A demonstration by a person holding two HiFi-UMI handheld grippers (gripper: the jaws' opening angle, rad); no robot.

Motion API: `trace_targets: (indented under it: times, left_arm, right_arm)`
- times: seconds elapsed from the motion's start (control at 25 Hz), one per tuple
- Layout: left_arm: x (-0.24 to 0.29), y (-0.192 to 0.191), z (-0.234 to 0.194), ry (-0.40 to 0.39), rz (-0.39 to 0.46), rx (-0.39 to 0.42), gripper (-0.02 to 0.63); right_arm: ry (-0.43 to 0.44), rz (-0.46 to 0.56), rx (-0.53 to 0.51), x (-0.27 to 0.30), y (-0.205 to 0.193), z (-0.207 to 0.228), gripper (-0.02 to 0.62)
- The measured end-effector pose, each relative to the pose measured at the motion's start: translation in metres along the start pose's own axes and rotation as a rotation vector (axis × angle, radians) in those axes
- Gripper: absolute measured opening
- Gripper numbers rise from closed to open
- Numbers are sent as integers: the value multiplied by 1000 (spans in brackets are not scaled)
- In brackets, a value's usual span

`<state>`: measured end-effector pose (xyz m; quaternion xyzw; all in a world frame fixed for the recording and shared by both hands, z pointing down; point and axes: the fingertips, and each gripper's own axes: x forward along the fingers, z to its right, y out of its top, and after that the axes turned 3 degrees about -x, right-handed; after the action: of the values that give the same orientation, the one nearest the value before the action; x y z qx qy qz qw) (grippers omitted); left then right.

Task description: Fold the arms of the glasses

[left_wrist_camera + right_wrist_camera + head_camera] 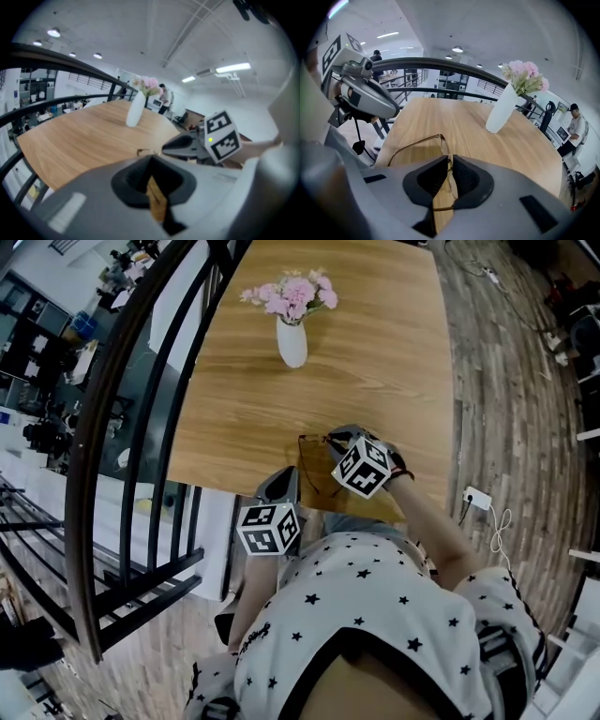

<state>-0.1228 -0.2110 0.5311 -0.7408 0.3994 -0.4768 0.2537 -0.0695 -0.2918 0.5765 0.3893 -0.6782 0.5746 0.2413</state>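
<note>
The glasses (440, 140) lie at the near edge of the desk (375, 352), close to the person, with their thin wire arms spread open. One arm sweeps out to the left in the right gripper view. The right tongs (449, 159) have their jaws drawn almost together on the front of the frame, which runs through the narrow slit between them. The left tongs (152, 161) are closed with nothing in them, only bare desk showing behind, and they hang just beside the glasses on the near side. The main risk is probably the frame itself. It is slender wire, so a hard pinch or a twist from the right tongs could bend it or mark a lens, while a loose pinch would let it swivel when an arm is pushed. Because the glasses sit so close to the desk's edge, a sideways shove from the left tongs could slide them off towards the floor. Pressing an arm far from its hinge, or outward instead of inward, could strain the hinge. The vase (292, 341) of flowers stands well apart and seems in little danger.
</note>
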Motion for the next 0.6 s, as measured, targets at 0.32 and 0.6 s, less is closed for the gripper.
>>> trace_targets:
  times: [0.32, 0.6]
  left_arm:
    - [3, 0, -1, 15, -2, 0, 8]
    - [3, -1, -3, 34, -9, 1, 8]
  right_arm:
    - [112, -76, -104, 19, -7, -3, 20]
    - [196, -130, -167, 30, -12, -5, 20]
